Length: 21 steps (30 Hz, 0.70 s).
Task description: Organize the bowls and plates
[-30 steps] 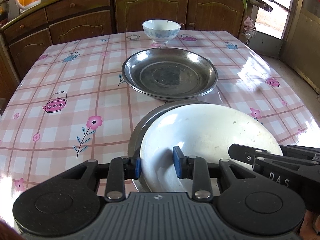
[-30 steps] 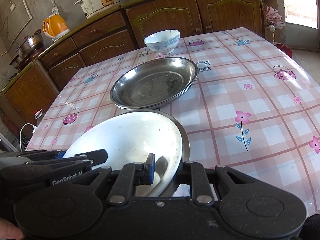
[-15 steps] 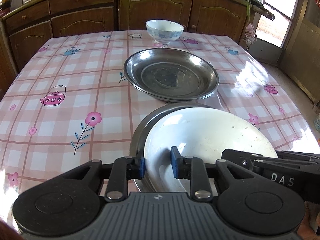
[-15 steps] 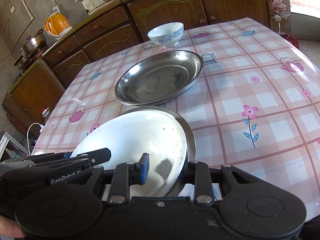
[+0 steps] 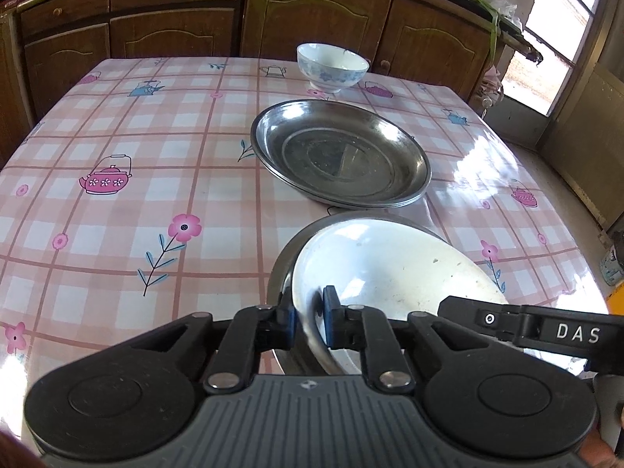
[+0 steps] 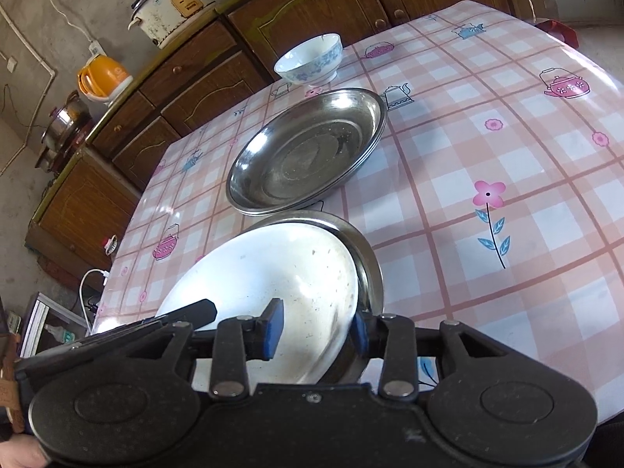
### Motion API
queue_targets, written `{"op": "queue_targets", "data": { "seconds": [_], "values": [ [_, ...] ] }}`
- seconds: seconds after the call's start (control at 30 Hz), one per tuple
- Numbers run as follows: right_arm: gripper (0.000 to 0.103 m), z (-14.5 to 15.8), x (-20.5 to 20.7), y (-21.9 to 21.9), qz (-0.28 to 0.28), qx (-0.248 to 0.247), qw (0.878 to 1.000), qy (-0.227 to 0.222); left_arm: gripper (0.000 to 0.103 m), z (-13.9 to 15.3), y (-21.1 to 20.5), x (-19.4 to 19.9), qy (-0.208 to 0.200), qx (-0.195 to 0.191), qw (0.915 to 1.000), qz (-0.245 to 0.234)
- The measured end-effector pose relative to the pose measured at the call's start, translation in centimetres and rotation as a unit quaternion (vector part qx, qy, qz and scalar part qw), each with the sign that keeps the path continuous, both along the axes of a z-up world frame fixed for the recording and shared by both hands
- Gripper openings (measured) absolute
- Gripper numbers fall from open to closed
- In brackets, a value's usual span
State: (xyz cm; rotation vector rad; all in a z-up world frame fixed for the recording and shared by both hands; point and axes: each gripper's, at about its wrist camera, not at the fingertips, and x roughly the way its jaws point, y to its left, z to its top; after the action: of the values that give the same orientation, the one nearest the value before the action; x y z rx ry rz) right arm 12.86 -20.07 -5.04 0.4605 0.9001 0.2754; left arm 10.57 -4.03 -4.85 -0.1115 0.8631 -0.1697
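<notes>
White plate and steel plate held at near table edge, both grippers engaged.

Left gripper: jaws clenched on the near-left rims, white plate stacked inside the steel plate, both rims seemingly between the pads, though the steel rim was partly hidden. Right gripper: jaws straddled the near-right rims of the same pair, the right pad against the steel plate's outside, the left pad standing off the white surface, so its grip could not be told. Stack tilted, over the checked tablecloth. Second steel plate lay flat just beyond, near but apart. Blue-patterned bowl stood upright past it, by the far edge. Wooden cabinets behind; orange kettle and rice cooker on the counter.
</notes>
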Motion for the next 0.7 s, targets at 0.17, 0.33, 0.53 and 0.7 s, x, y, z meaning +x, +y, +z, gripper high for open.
{"op": "queue_targets", "data": {
  "seconds": [0.17,0.33,0.53,0.7],
  "values": [
    [0.045,0.3,-0.1,0.2,0.003,-0.010,1.000,-0.002,0.014,0.0,0.1,0.1,-0.001,-0.004,1.0000,0.002],
    [0.046,0.4,-0.1,-0.4,0.000,0.001,1.000,0.001,0.013,0.2,0.4,0.1,-0.003,-0.008,1.0000,0.003],
    [0.047,0.5,-0.2,-0.9,0.000,0.015,1.000,0.001,0.012,0.2,0.7,0.1,-0.005,-0.012,0.9999,0.009],
    [0.048,0.5,-0.3,-1.5,-0.008,0.036,0.999,0.004,0.012,0.3,0.6,0.1,-0.010,-0.008,0.9999,0.007]
  ]
}}
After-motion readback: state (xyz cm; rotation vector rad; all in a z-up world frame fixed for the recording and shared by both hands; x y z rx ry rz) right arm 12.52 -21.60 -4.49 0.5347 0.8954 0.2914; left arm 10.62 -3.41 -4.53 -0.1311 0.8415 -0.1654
